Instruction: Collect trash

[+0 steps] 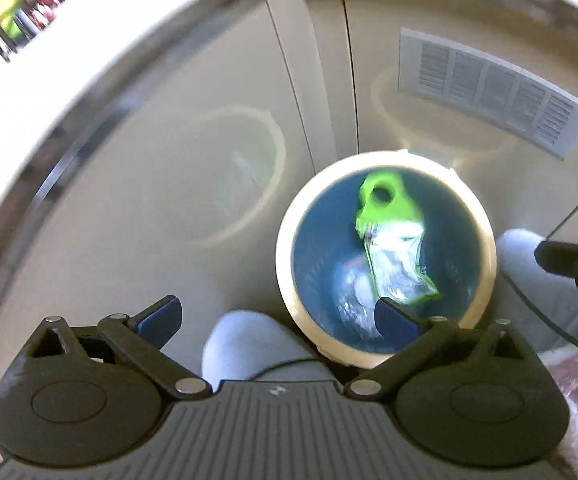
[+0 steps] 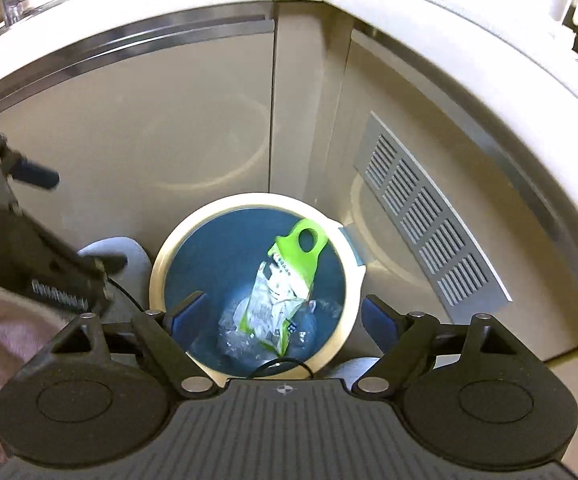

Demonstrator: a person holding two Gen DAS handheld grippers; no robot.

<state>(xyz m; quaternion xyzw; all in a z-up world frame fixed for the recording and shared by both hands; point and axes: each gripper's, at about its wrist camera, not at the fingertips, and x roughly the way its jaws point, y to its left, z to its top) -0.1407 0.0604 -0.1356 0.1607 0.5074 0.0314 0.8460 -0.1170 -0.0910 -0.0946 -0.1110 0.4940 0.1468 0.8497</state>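
Both tongs, left (image 1: 279, 314) and right (image 2: 285, 314), wide and empty above bin (image 2: 161, 264); green packet (image 2: 285, 276) lies inside.

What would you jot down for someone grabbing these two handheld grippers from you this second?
Left gripper: open, empty.
Right gripper: open, empty.
Both hang above the bin, which stands on the floor against the cabinet.
Inside the bin: a green-topped packet lying on crumpled clear plastic.
Done: that trash is binned.
Left: no loose trash shows in these views; look around before going on.
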